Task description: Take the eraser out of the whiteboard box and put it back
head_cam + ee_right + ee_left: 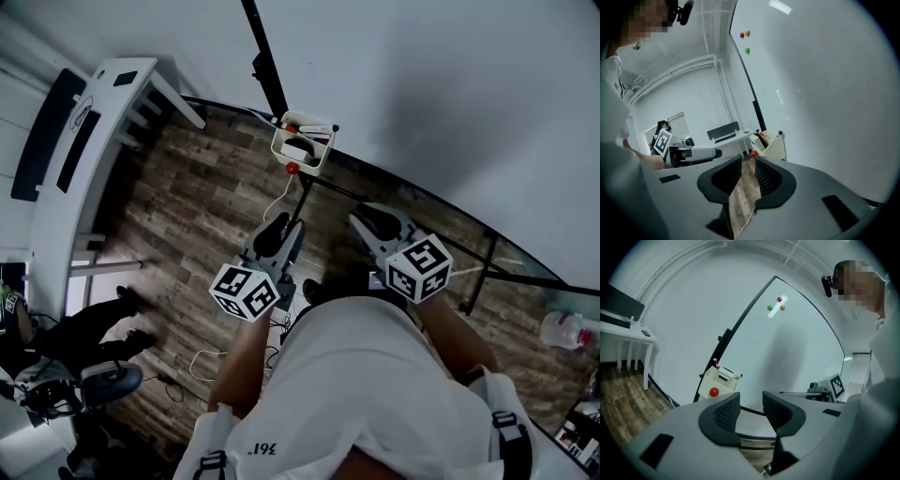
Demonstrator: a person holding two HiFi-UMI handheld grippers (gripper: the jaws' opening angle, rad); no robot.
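Eraser (pixel 299 148) sits in the whiteboard box (pixel 324 148).
Only the head view looks down inside it (the gripper views show just the box's side). The left gripper (pixel 751 406) is spread partway and the right gripper (pixel 747 171) only a little; both hold nothing.

Floor (pixel 178 206): dark wood-effect planks, with loose white cables (pixel 202 361) lying on them. Wall (pixel 187 28): plain white. A large whiteboard (pixel 450 94) in a black frame (pixel 265 66) stands against it. Three round magnets (pixel 779 299), red, green and orange, sit high on the board. A strip-light reflection (pixel 780 6) shows near its top. At the left, a white table (pixel 103 122) stands at the wall and carries a dark monitor (pixel 42 131). A clear plastic bottle (pixel 565 330) lies at the far right.
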